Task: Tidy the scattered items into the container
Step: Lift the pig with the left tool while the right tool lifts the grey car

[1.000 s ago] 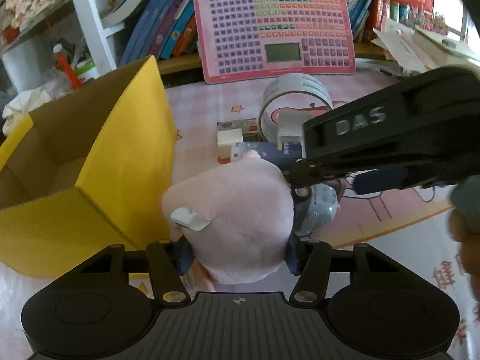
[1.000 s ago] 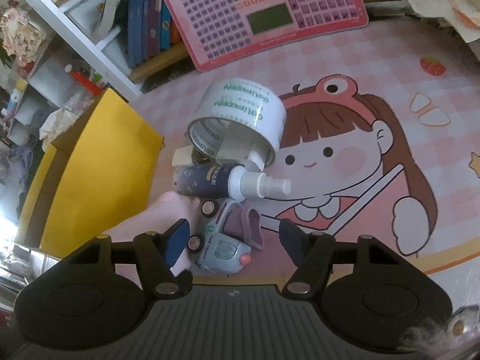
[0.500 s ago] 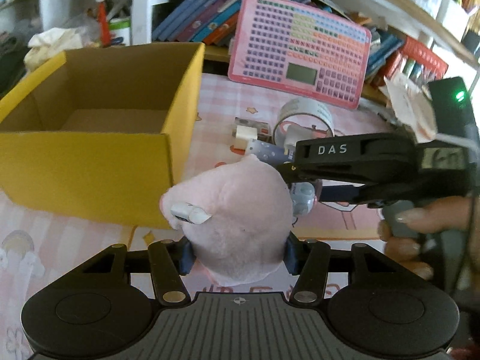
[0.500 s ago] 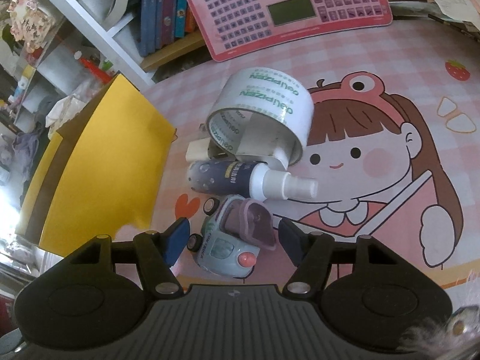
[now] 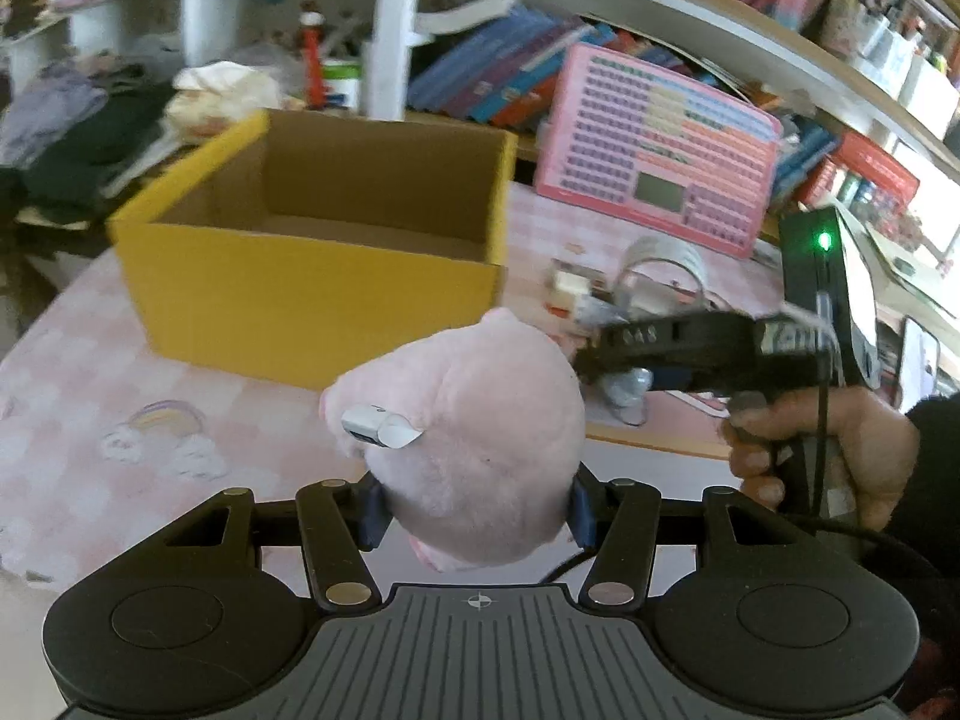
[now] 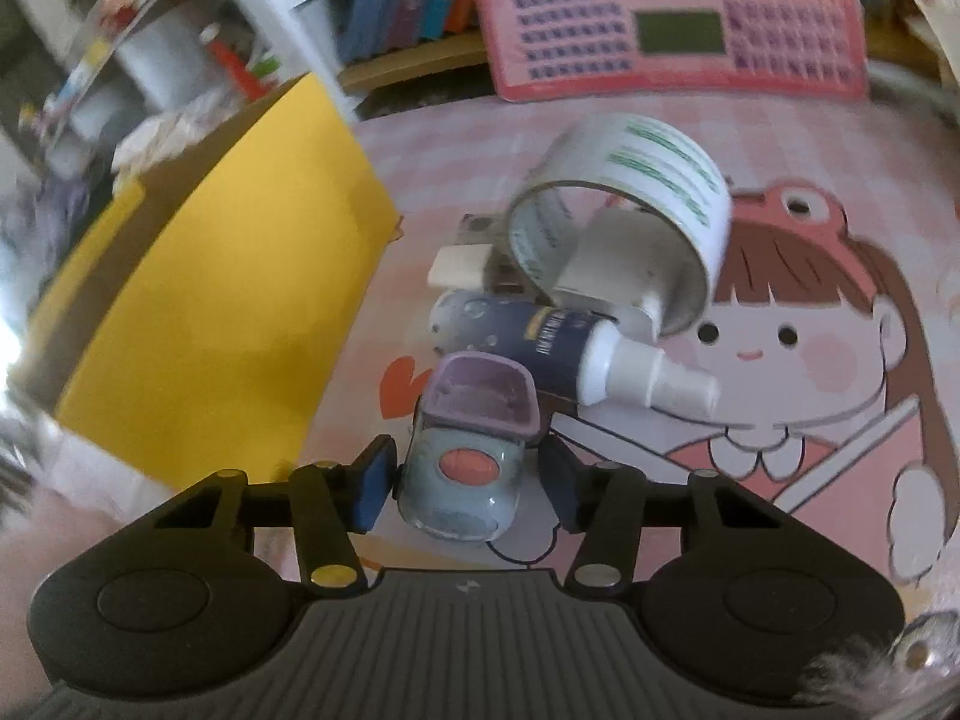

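Left tongs clamp pink plush; right tongs straddle toy car.

Pink cartoon-print table mat under yellow box, tape roll, spray bottle, toy car.

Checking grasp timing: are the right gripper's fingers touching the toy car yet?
Apart. Right wrist view: toy car sits between the fingers with gaps both sides.

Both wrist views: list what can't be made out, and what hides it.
- Box floor, left wrist view: the near wall covers most of it.
- Toy car grip, right wrist view: it sits between the right gripper jaws; contact unclear.
- Small items behind the tape roll: roll and spray bottle cover them; blurred.
- Plush face, left wrist view: turned away.
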`<act>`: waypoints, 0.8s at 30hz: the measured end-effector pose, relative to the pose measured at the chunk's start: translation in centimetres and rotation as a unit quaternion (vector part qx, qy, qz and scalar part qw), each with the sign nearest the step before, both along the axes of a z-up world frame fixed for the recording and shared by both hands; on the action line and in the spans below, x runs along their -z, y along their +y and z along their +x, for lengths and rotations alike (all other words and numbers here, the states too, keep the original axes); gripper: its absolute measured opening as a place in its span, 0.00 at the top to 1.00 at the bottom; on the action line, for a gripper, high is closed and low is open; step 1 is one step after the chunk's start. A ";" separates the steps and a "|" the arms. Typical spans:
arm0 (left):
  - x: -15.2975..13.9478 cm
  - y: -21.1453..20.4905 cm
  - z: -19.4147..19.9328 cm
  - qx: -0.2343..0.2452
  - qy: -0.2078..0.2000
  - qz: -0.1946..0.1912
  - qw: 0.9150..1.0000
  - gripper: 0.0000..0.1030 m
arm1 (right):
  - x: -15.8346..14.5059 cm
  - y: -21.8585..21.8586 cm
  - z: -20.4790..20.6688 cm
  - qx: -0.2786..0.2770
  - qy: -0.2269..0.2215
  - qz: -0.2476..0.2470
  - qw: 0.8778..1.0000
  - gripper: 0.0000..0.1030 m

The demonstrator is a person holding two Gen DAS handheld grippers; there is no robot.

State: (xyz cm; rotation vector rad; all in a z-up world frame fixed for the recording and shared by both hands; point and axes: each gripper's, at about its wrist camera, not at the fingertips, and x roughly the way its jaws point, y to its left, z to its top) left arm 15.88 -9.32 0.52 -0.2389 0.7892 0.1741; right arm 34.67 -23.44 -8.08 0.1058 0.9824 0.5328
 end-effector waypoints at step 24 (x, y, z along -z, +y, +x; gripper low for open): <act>-1.2 4.2 -3.5 -0.084 -0.021 -0.038 0.995 0.47 | -0.5 -5.2 -7.4 -0.026 -0.006 -0.041 0.999 0.61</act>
